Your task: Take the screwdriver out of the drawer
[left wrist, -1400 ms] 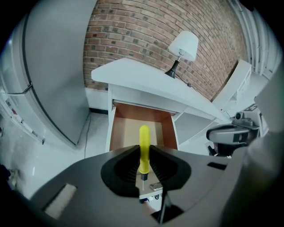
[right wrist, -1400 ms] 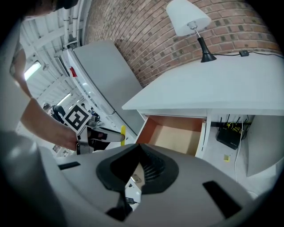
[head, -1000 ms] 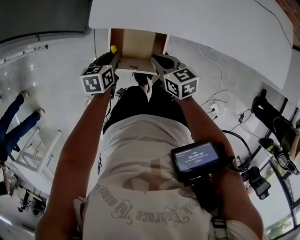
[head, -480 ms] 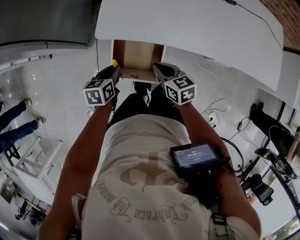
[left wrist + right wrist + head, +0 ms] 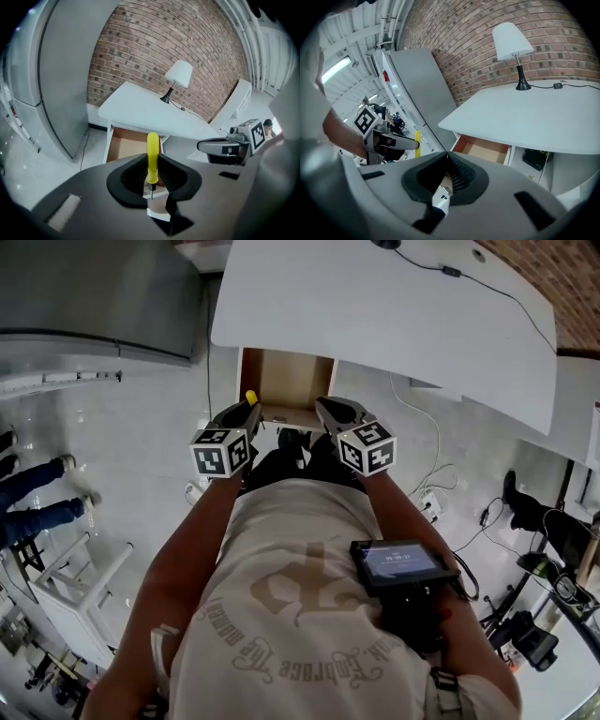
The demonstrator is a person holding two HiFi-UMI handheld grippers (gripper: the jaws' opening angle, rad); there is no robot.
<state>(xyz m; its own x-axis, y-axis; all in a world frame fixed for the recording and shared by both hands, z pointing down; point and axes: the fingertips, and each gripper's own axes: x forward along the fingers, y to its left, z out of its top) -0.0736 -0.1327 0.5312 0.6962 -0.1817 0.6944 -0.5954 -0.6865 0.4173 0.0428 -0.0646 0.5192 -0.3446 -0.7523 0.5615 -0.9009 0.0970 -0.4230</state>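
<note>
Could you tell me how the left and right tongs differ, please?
The left tongs clamp an upright yellow screwdriver; the right tongs are shut, empty. The left tongs sit by the open drawer's left side, the right tongs by its right. Both point toward it.

**Entry: both tongs drawn back from the drawer, view raised**
The left tongs, carrying the screwdriver, have moved from alongside the left wall of the drawer to its front-left corner. The right tongs have come back likewise, from over the drawer's front edge to its front-right corner. The head camera sits higher: more of the bench top shows, and a cable near its far edge has come into view.
</note>
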